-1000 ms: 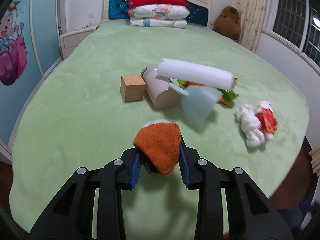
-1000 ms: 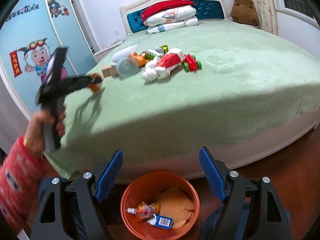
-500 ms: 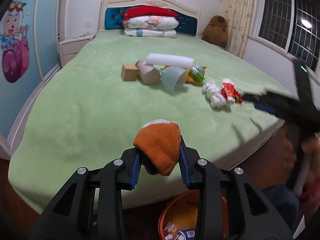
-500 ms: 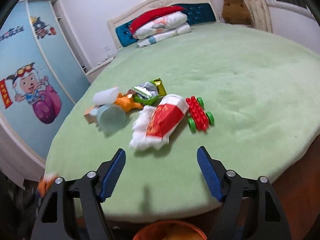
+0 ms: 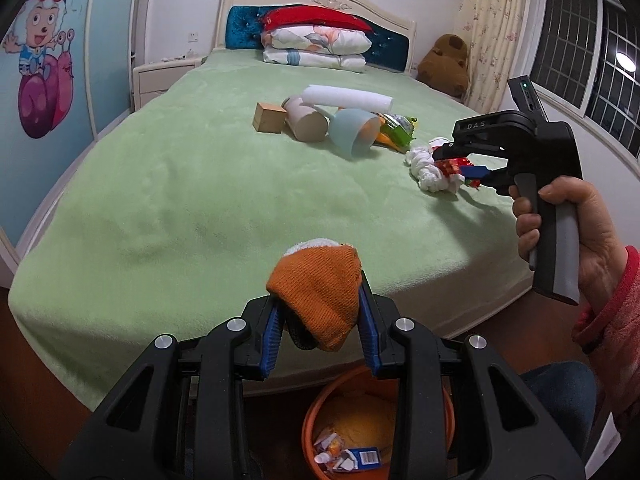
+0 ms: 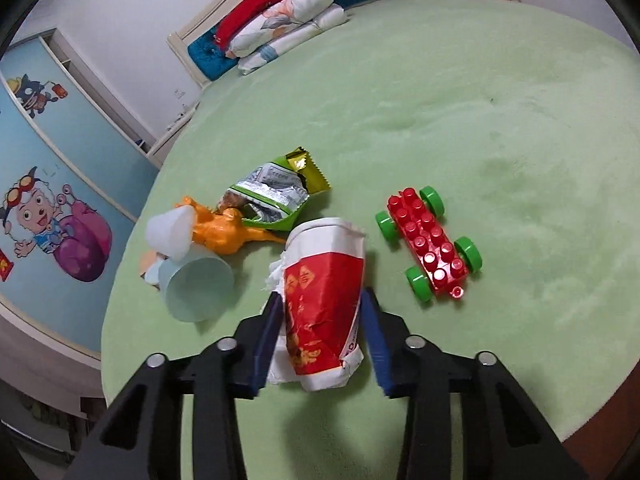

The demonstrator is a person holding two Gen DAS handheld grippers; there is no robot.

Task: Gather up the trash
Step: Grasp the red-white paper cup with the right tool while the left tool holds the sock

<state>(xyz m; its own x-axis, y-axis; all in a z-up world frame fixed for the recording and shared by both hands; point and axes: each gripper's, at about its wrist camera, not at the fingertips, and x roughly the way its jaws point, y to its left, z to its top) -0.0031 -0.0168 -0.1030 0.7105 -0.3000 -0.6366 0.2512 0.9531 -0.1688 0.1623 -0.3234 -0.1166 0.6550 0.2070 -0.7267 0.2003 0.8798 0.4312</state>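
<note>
My left gripper point(image 5: 320, 320) is shut on an orange knitted sock point(image 5: 316, 288) and holds it above the near edge of the green bed, over an orange bin point(image 5: 320, 412) on the floor with wrappers inside. My right gripper point(image 6: 322, 322) is open, its blue pads on either side of a crumpled red and white paper cup point(image 6: 324, 300) lying on the bed. The right gripper also shows in the left wrist view point(image 5: 472, 164), at the cup and white tissue point(image 5: 428, 168).
On the bed lie a green snack wrapper point(image 6: 276, 192), an orange toy point(image 6: 224, 232), a pale blue cup point(image 6: 196, 284), a red brick car with green wheels point(image 6: 430, 244), a wooden block point(image 5: 268, 117), a beige cup point(image 5: 306, 118) and a white foam roll point(image 5: 346, 98). Pillows sit at the headboard.
My right gripper has moved from the bed's edge forward and down onto the red paper cup. My left gripper with the sock has drawn back over the bin.
</note>
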